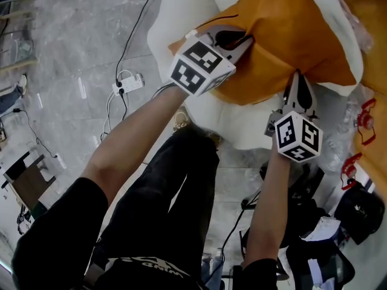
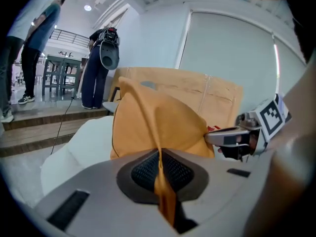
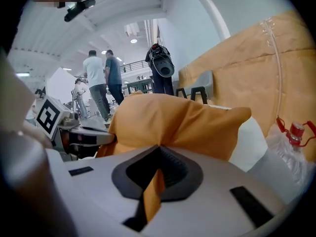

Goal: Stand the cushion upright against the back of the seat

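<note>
An orange cushion (image 1: 296, 35) hangs lifted over the white seat (image 1: 181, 17), held by both grippers. My left gripper (image 1: 237, 40) is shut on a pinch of the cushion's fabric near its left corner; in the left gripper view the orange cushion (image 2: 158, 125) runs down between the jaws of my left gripper (image 2: 159, 171). My right gripper (image 1: 297, 84) is shut on the cushion's lower edge; the right gripper view shows the orange cushion (image 3: 177, 122) pinched in the jaws of my right gripper (image 3: 157, 174). Each gripper shows in the other's view, the right gripper (image 2: 232, 136) and the left gripper (image 3: 89, 136).
A power strip (image 1: 128, 83) and cables lie on the grey floor left of the seat. Dark bags (image 1: 357, 213) and clear plastic (image 1: 338, 150) crowd the right side. A tan cardboard box (image 2: 207, 95) stands behind the seat. People (image 3: 101, 85) stand in the background.
</note>
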A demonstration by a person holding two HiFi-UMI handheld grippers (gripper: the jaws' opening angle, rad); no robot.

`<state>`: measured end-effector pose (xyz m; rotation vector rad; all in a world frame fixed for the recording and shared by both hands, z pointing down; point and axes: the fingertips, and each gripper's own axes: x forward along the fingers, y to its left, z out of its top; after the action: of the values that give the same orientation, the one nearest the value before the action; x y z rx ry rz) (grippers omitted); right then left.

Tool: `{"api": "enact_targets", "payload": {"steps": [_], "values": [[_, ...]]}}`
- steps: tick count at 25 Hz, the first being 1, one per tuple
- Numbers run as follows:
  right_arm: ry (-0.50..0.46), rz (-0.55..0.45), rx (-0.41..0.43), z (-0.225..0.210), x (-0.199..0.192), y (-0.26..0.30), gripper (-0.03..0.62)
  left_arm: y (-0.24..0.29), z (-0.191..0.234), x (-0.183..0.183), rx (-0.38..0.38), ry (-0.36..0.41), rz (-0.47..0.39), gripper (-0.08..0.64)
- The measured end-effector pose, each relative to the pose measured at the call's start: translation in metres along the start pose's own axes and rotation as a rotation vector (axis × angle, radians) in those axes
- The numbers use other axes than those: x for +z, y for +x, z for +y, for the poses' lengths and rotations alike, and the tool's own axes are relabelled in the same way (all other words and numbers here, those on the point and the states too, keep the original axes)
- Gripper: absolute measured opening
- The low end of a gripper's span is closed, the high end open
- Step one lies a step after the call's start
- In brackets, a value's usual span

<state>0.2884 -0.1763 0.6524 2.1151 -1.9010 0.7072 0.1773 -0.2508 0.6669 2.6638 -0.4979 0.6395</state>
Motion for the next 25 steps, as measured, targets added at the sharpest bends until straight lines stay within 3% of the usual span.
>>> {"api": "enact_targets", "payload": {"steps": [13,16,20,22,25], "values": [[-0.087,-0.169,-0.026,-0.01,0.062,-0.001,0.025,0.005,-0.001,0.038,0.005,0.061,-0.167,0.02],[-0.087,-0.142,-0.044,-0.016,0.056,0.005,0.026,0.014,0.003,0.034,0.014,0.053,-0.134,0.021],[0.0,-0.108,-0.078,-0.029,0.042,0.01,0.032,0.021,0.018,0.016,0.071,0.036,-0.053,0.079],[-0.004,-0.097,-0.084,-0.03,0.039,0.009,0.037,0.022,0.023,0.019,0.096,0.052,-0.062,0.109],[-0.008,-0.054,-0.078,-0.026,0.026,0.01,0.2,0.023,0.02,0.019,0.094,0.078,-0.072,0.218]]}}
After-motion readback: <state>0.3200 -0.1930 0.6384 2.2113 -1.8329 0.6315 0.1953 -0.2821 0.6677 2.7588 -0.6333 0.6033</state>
